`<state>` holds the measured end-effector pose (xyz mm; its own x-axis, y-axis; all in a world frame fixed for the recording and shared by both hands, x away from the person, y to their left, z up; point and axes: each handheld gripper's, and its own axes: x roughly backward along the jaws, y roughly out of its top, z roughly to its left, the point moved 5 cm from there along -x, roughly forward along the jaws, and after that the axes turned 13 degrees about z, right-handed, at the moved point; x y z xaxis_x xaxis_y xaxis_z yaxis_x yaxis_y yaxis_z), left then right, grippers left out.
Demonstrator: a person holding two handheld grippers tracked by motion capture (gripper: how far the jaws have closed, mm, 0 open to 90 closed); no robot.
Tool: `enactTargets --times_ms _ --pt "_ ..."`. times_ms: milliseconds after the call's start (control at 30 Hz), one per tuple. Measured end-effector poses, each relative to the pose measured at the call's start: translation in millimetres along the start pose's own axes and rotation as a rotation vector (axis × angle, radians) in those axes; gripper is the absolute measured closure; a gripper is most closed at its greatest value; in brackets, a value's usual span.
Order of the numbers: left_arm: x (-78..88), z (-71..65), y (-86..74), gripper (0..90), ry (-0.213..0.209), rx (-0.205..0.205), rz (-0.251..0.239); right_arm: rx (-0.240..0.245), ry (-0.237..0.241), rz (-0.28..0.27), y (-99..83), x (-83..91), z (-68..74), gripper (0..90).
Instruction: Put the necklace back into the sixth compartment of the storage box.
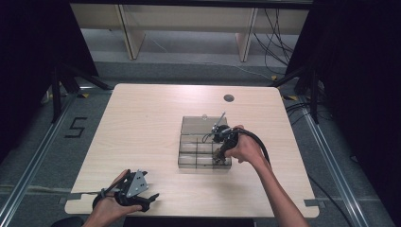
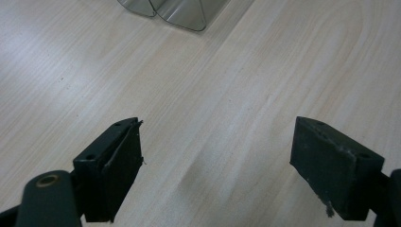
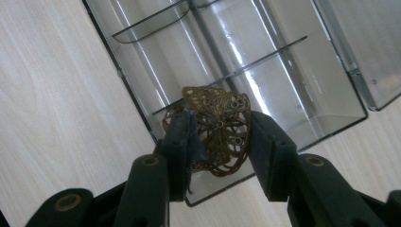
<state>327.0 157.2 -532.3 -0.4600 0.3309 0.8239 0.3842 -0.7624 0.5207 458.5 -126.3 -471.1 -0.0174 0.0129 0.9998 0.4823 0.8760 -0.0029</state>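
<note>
A brass filigree ornament [image 3: 218, 111], openwork and curved, sits between the jaws of my right gripper [image 3: 220, 137], which is shut on it. It hangs just over a near corner compartment of a clear plastic divider box [image 3: 283, 71]. In the high view the right gripper [image 1: 218, 156] points down at the box's [image 1: 189, 142] front right part. My left gripper [image 1: 150, 201] rests near the table's front left edge. In its own view the left gripper [image 2: 215, 156] stands open over bare wood, with a corner of the clear box [image 2: 179, 12] far ahead.
The box's clear lid [image 1: 198, 124] lies open behind it. A round cable hole [image 1: 229, 98] sits near the table's far edge. Bare wood surrounds the box on the light table [image 1: 142, 123]. Dark curtains and cables flank the table.
</note>
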Motion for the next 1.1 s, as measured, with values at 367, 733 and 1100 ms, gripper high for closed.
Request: enactTargets --times_ms 367,733,1100 --pt "-0.1 0.1 0.1 17.0 0.008 0.001 -0.001 -0.017 0.032 0.019 0.7 -11.9 1.6 62.2" --pt "0.0 0.2 -0.2 17.0 0.001 0.001 0.001 -0.044 0.089 0.019 -0.5 -22.9 -0.4 62.1" --pt "-0.3 0.0 -0.4 17.0 0.0 -0.002 0.004 -0.08 0.104 -0.029 -3.6 -12.0 -5.6 51.5"
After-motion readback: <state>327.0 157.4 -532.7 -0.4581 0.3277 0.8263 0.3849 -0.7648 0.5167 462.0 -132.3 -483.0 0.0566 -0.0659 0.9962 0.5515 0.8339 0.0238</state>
